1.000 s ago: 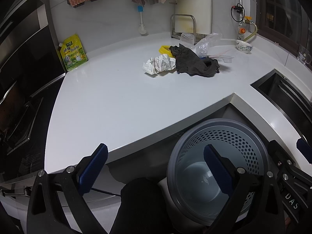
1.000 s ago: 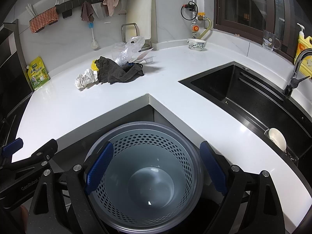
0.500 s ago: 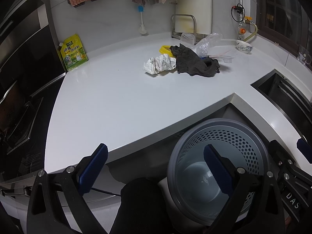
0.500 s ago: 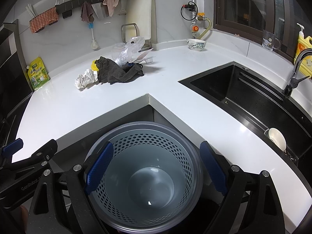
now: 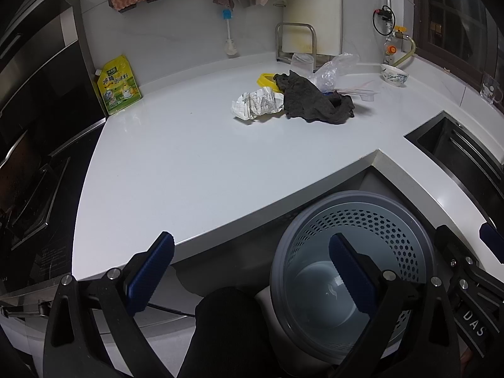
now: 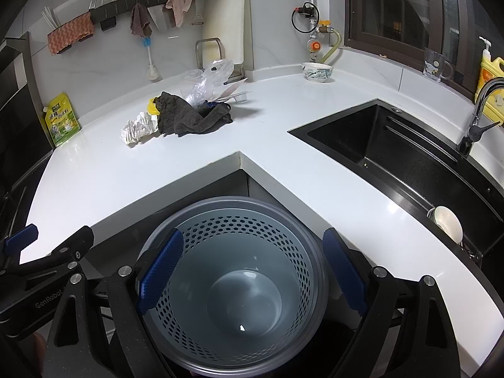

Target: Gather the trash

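Left gripper (image 5: 250, 272) and right gripper (image 6: 252, 272) both hang with jaws spread wide and nothing between them, above the grey perforated waste bin (image 6: 233, 286) standing below the inner corner of the white countertop (image 6: 195, 148). The trash lies toward the countertop's back edge: crumpled paper (image 5: 256, 105) touching a dark grey cloth (image 5: 315, 102), with a clear plastic bag (image 5: 334, 71) just behind the cloth.

yellow container (image 5: 265, 79) half hidden behind dark cloth (image 5: 315, 100), pouch (image 5: 118, 85) print too small to read, faucet (image 6: 483, 110) cut off by frame edge
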The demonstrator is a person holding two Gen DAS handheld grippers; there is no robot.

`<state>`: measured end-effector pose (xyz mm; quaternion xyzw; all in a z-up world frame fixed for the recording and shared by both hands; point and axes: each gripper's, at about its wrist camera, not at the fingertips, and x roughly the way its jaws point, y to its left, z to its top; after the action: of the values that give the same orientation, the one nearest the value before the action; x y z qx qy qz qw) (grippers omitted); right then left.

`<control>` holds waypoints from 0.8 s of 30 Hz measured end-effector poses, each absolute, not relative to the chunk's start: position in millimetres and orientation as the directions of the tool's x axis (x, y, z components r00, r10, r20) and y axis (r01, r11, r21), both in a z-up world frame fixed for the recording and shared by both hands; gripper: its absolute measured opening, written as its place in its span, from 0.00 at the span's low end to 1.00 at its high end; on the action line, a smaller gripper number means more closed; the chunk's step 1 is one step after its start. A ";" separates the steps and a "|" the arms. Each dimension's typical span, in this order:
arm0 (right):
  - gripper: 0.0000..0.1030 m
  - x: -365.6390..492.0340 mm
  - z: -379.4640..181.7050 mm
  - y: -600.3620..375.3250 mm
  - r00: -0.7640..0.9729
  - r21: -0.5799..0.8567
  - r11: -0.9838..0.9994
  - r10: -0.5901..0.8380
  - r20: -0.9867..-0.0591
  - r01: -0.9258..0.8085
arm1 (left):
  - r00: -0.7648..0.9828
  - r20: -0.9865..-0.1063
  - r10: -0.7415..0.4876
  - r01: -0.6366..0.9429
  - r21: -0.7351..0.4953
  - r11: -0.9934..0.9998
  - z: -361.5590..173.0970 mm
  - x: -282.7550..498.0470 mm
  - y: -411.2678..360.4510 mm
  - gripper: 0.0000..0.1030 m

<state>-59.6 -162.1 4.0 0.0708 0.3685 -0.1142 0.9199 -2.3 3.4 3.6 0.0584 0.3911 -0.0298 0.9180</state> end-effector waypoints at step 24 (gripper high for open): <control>0.83 -58.2 4.2 -161.2 0.702 0.050 0.965 -0.151 -0.696 0.257 | 0.693 -0.721 -0.006 0.103 0.090 0.991 1.3 -3.0 -0.1 0.94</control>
<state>-58.2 -161.2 4.2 0.0720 0.3700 -0.1110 0.9196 -3.0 -0.1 1.3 0.0619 0.3909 -0.0296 0.9179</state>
